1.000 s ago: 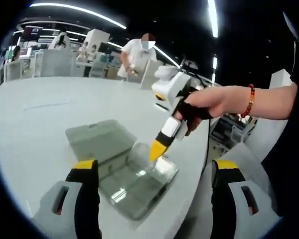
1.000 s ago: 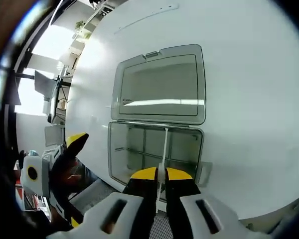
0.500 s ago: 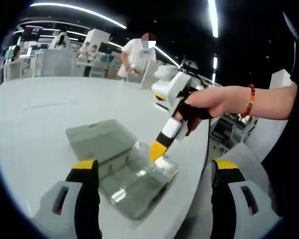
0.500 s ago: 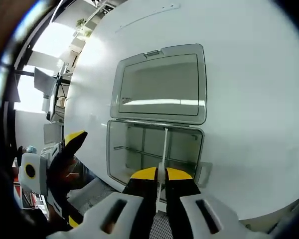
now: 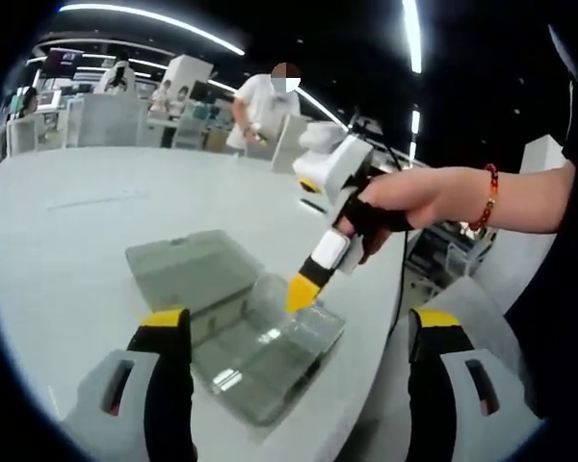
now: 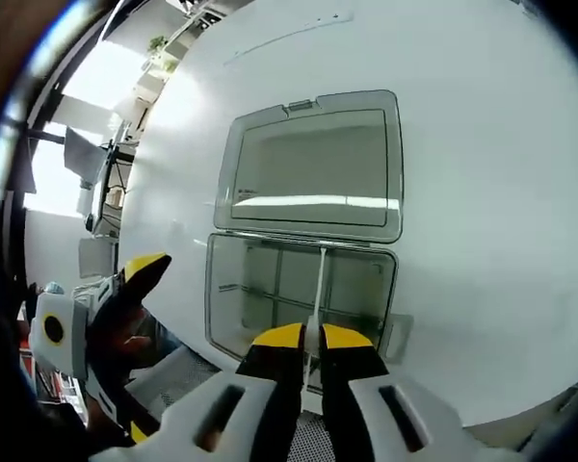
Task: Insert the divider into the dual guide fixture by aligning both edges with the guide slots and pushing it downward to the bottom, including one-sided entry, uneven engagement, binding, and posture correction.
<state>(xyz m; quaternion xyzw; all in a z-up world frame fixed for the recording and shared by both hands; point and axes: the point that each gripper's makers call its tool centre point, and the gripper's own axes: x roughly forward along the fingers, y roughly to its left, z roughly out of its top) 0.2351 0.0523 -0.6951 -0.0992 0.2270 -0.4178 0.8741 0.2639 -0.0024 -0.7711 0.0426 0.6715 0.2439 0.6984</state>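
White table (image 6: 482, 192) carrying a clear plastic box (image 6: 299, 298) near its edge, lid (image 6: 313, 168) folded flat behind it. Right gripper (image 6: 306, 339), jaws pinched on the thin divider (image 6: 318, 289), holds it upright inside the box between the side walls. Left gripper (image 5: 299, 327), jaws spread wide and holding nothing, hangs beside the box. Behind, a person (image 5: 265, 111) stands among workstations.

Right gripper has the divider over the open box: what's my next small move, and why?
Probably ease the right gripper straight down: it is shut on the divider, which stands upright inside the clear box, seemingly not yet bottomed.
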